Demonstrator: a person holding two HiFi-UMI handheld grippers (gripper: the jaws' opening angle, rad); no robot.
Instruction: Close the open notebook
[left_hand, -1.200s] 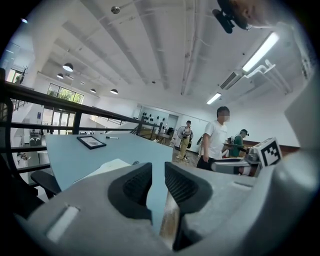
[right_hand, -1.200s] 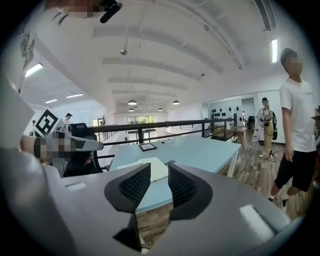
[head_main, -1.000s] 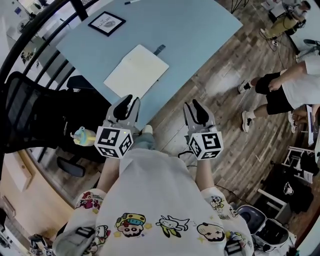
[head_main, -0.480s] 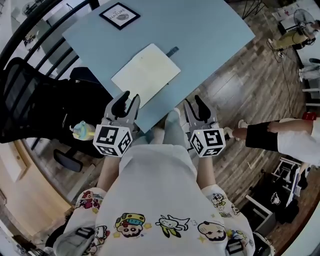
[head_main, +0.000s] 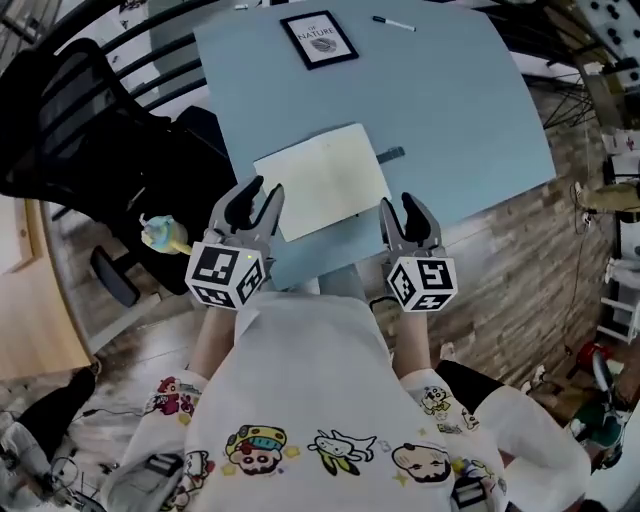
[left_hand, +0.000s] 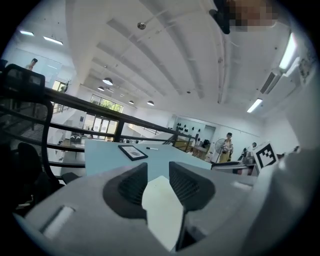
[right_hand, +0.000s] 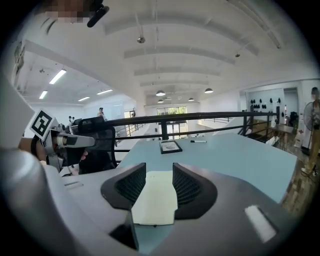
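**Both grippers at the near edge of the worktop, facing the open notebook**

The notebook (head_main: 322, 181) lies open and flat, cream pages up, close to the near edge of the blue worktop (head_main: 460, 110) and slightly skewed to it. A small dark tab (head_main: 390, 154) projects from its right edge. The left gripper (head_main: 260, 192) overlaps the notebook's near left corner in the head view; whether it touches cannot be told. The right gripper (head_main: 400, 204) sits just beside the near right corner. Both have their jaws apart, just now opening, with nothing between them; the pages show beyond each gap.

Bare blue surface extends right of the notebook and beyond it. A framed picture (head_main: 318, 39) and a pen (head_main: 394, 23) lie well apart from it at the far edge. A black office chair (head_main: 80, 120) crowds the left edge, and wood floor (head_main: 520, 270) borders the right.

A second ago the worktop ran diagonally, with the notebook well ahead of both grippers; now its near edge is directly before them.
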